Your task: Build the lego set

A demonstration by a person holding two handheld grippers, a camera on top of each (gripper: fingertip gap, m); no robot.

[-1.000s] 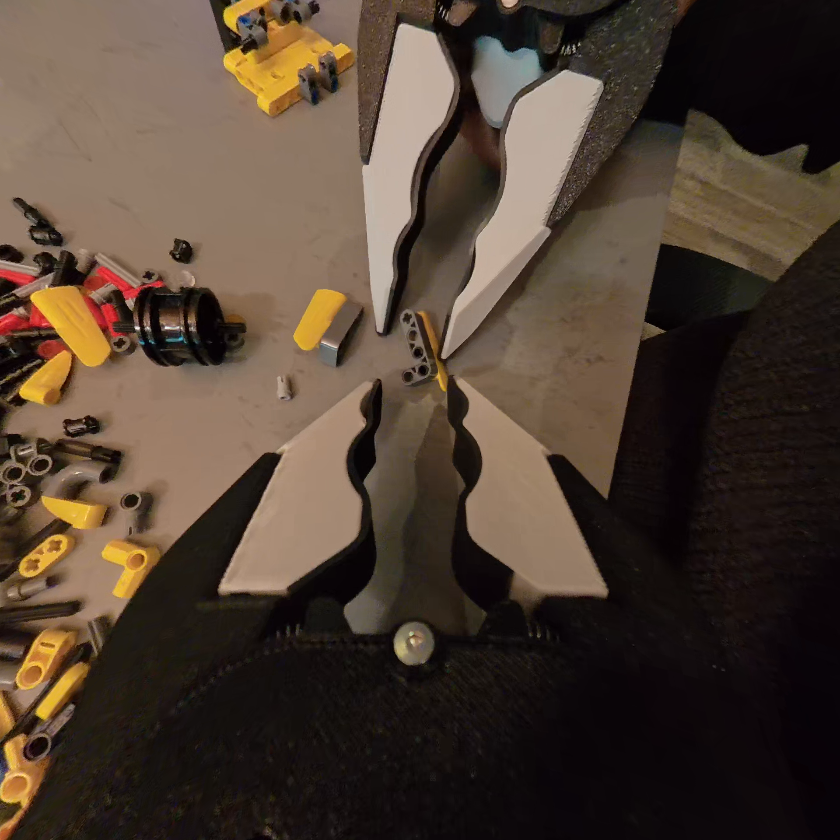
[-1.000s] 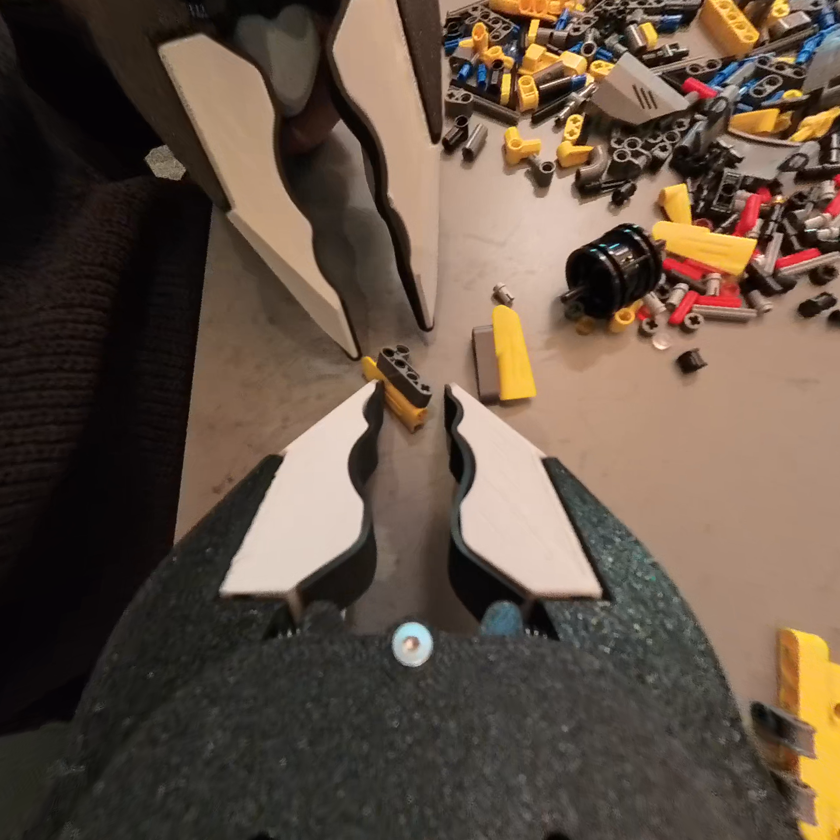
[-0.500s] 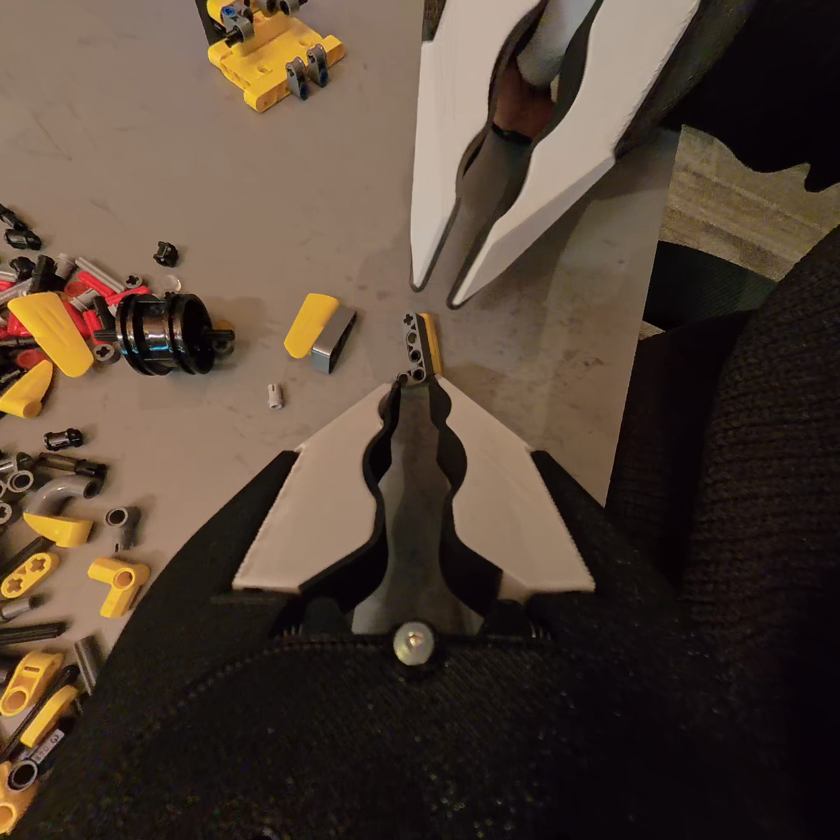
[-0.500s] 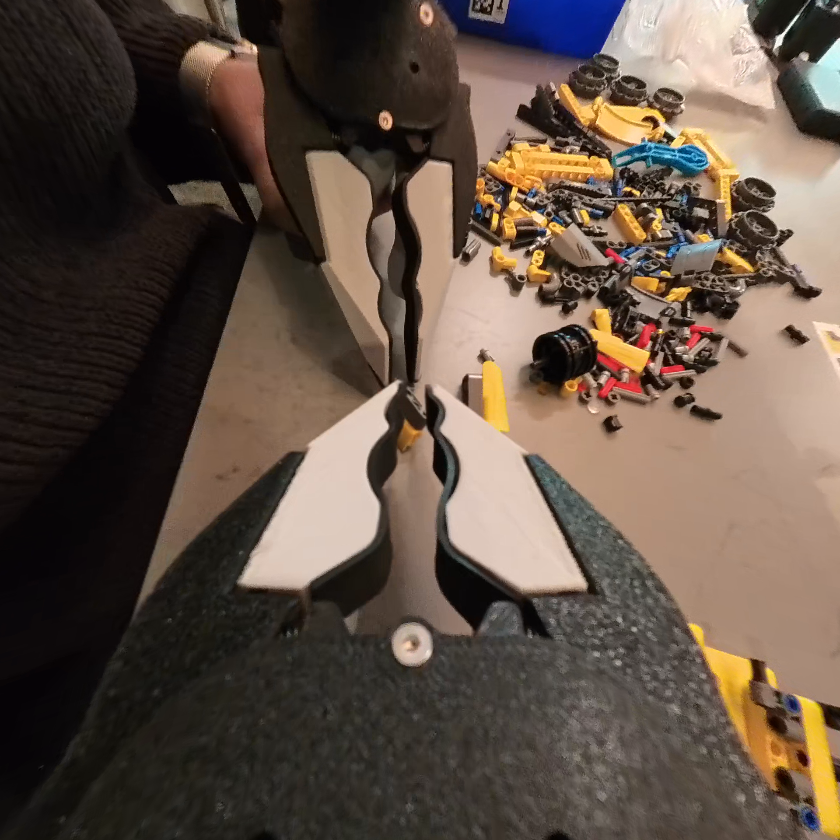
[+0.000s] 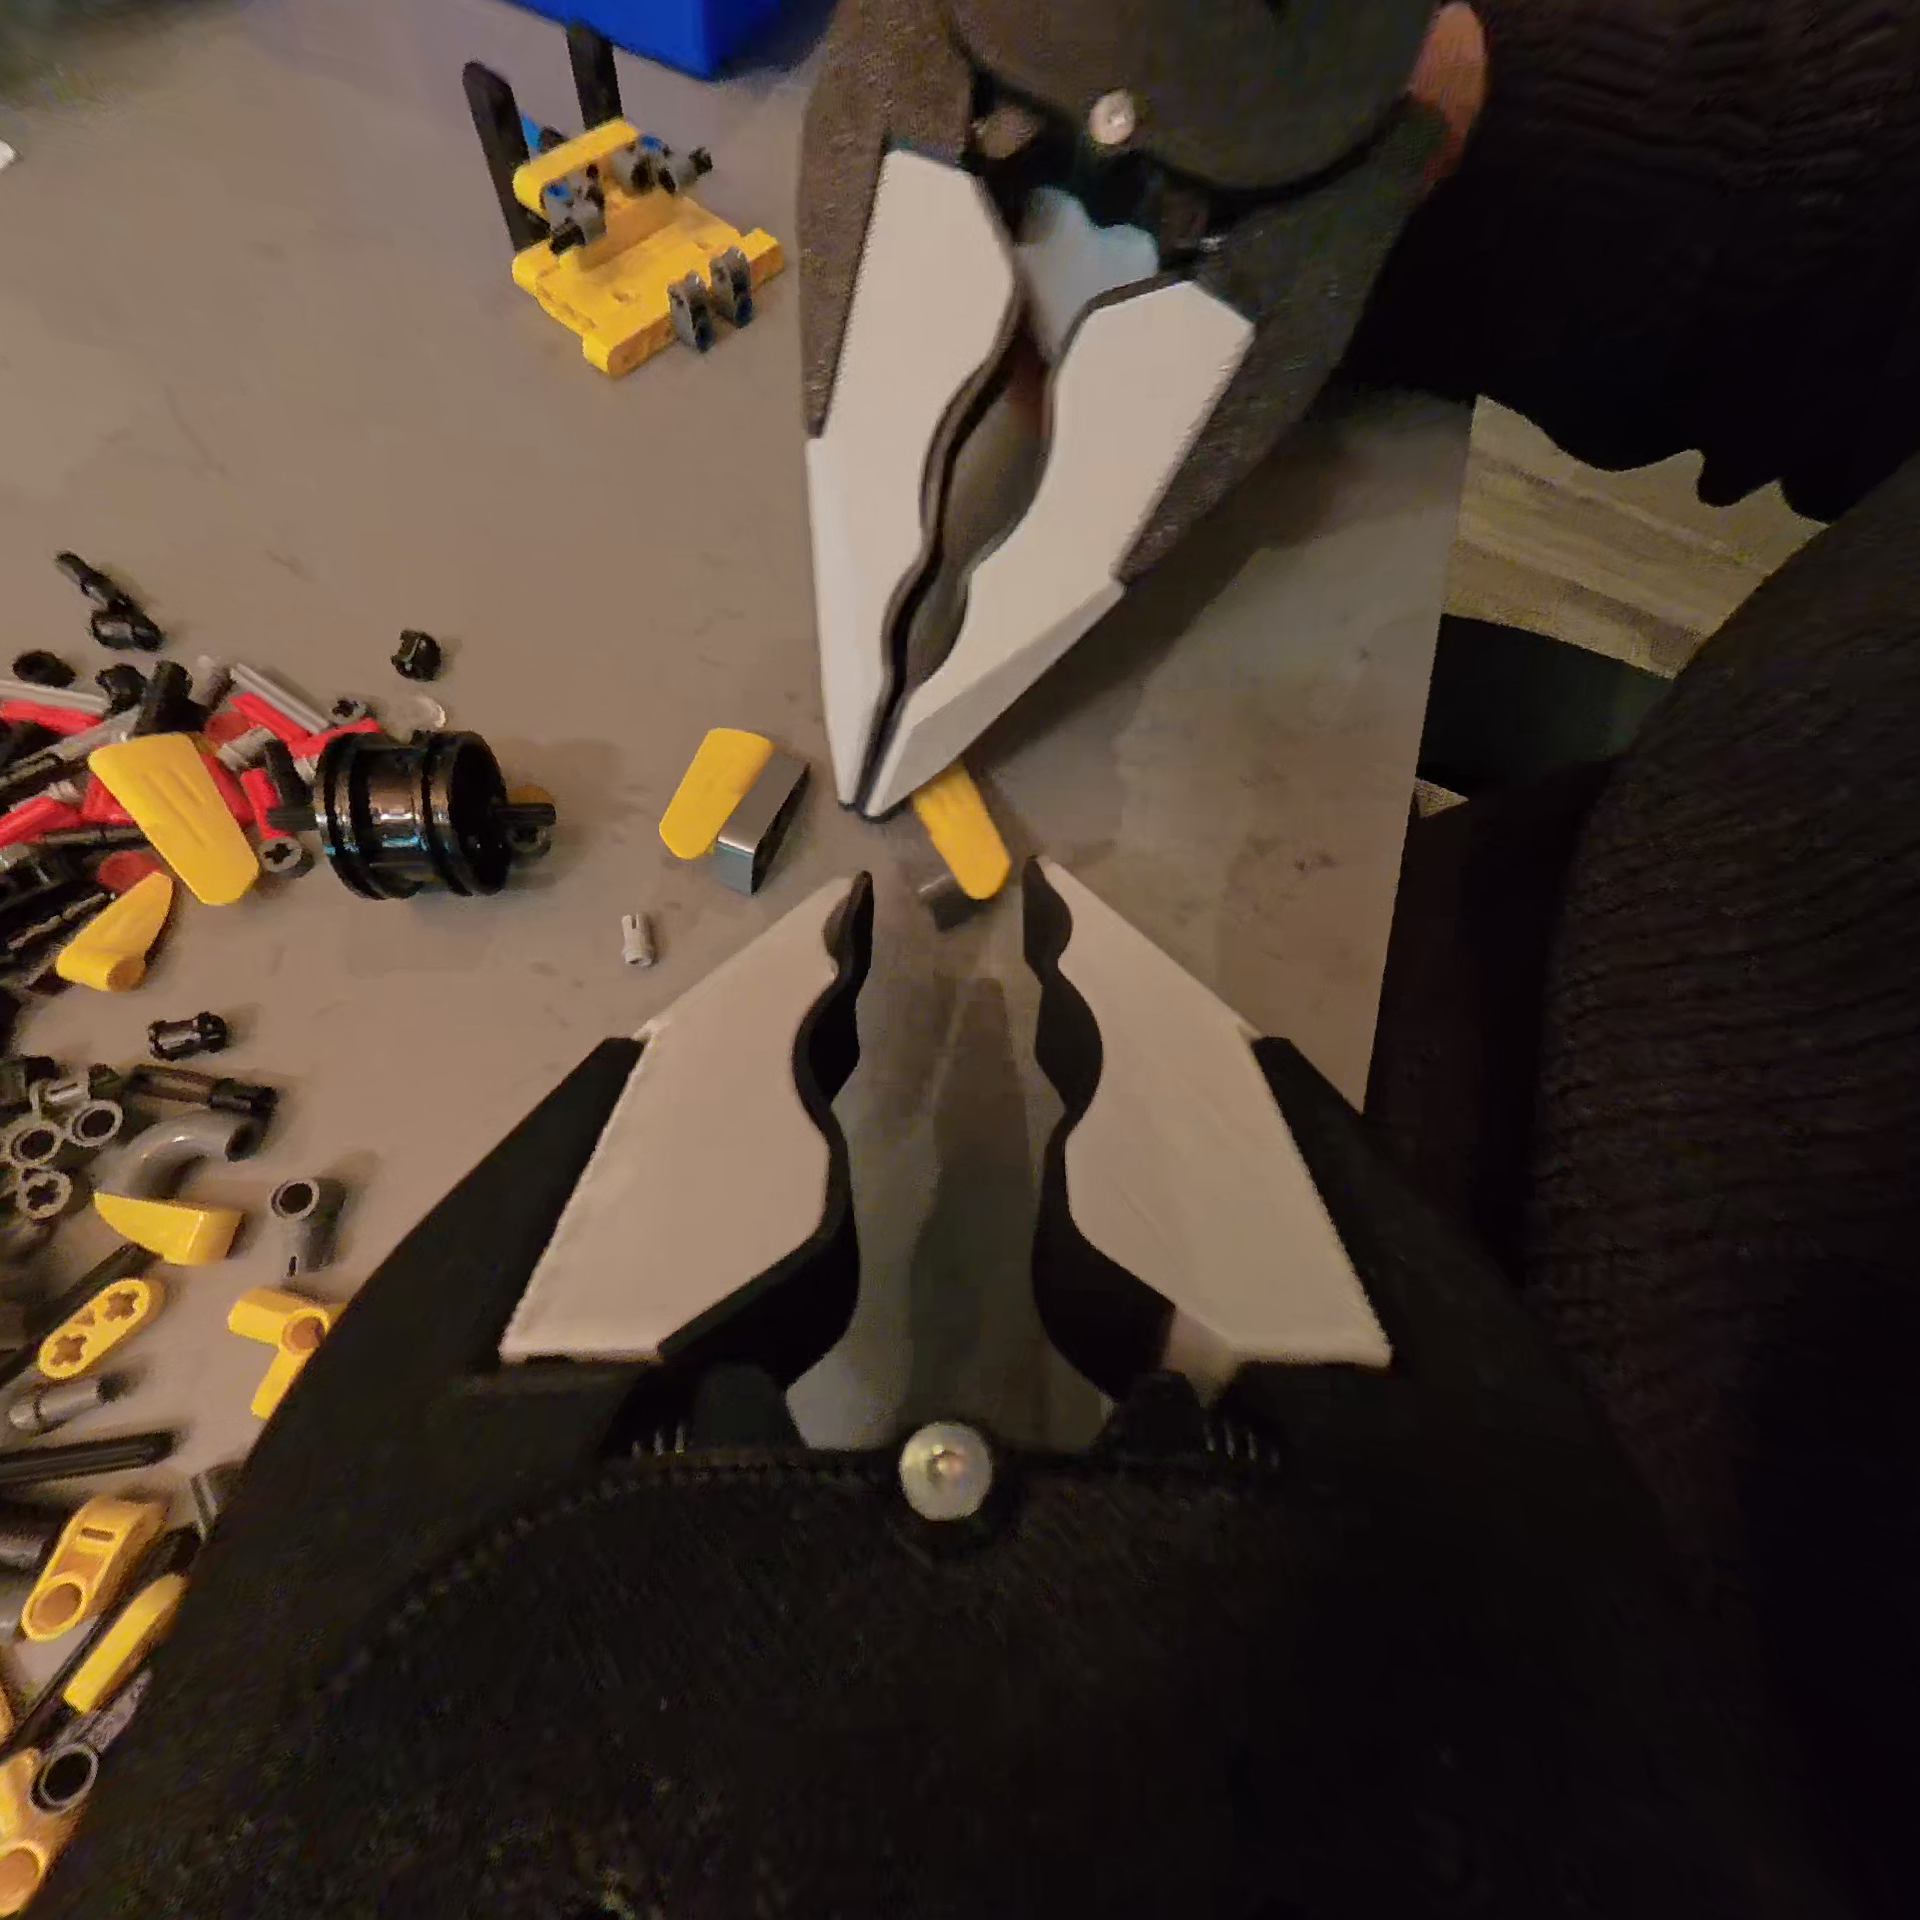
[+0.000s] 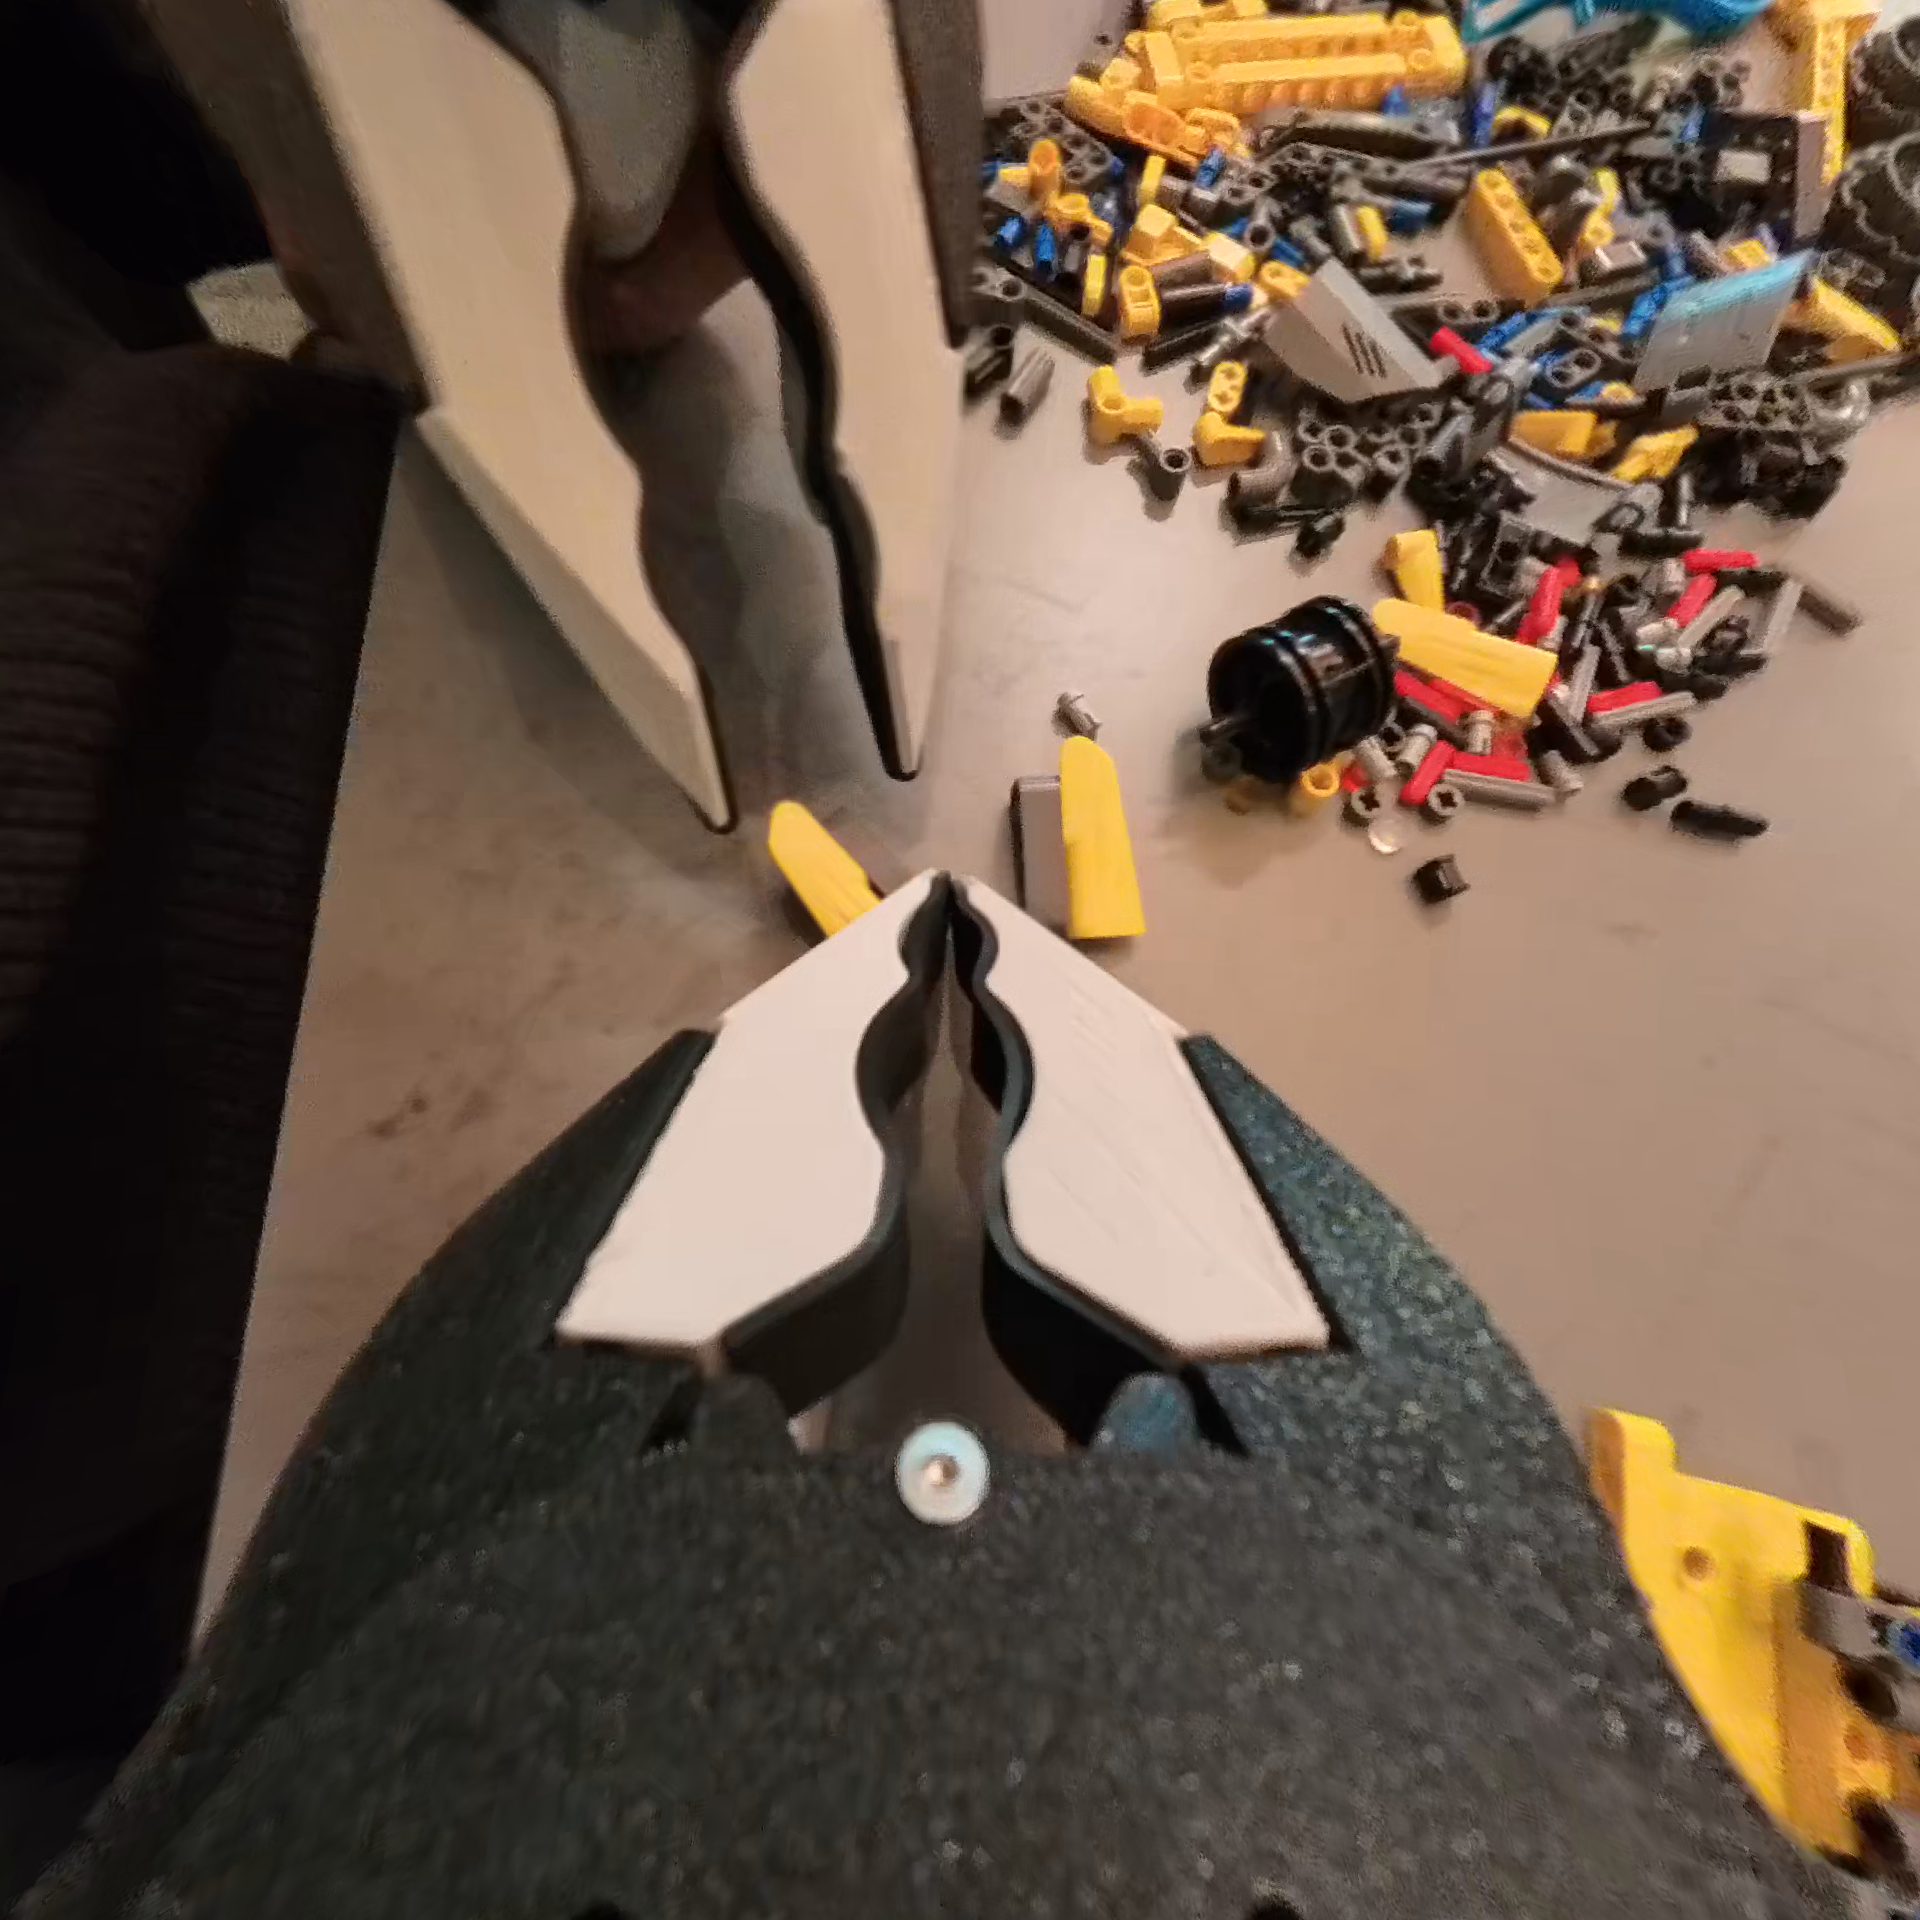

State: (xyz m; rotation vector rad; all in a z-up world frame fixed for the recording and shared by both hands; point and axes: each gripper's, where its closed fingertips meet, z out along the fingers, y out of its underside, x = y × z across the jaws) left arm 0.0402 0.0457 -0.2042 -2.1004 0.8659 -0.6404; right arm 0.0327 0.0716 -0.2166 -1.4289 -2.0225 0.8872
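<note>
Near the edge of the grey tabletop (image 5: 416,468), between the two tools, lies a small yellow piece (image 5: 961,847), elongated with a rounded end, and a tiny dark grey bit (image 5: 943,902) sits right at its nearer end. The right tool (image 5: 868,808) has its fingers pressed together, and their joined tips rest just beside the far end of the yellow piece. Nothing can be seen between them, and the right wrist view shows the piece running under one finger rather than into the pinch. The left tool (image 5: 945,878) is spread, with its tips on either side of the piece's near end and not touching it. Just to one side lie a yellow-and-grey block (image 5: 738,810) and a small grey pin (image 5: 637,938). Farther off are a black wheel hub (image 5: 416,810), a heap of loose parts (image 6: 1455,260) and a yellow sub-assembly (image 5: 634,275). A dark knitted sleeve (image 5: 1714,1143) fills the side beyond the tabletop's edge. The yellow piece looks like hard, smooth moulded plastic, so it is probably very light, stiff and not fragile. It would likely skate on the tabletop or squirt out of a pinch taken on its rounded end. The surest hold seems to be across its two long flat sides near the middle, with the tips low against the surface.
</note>
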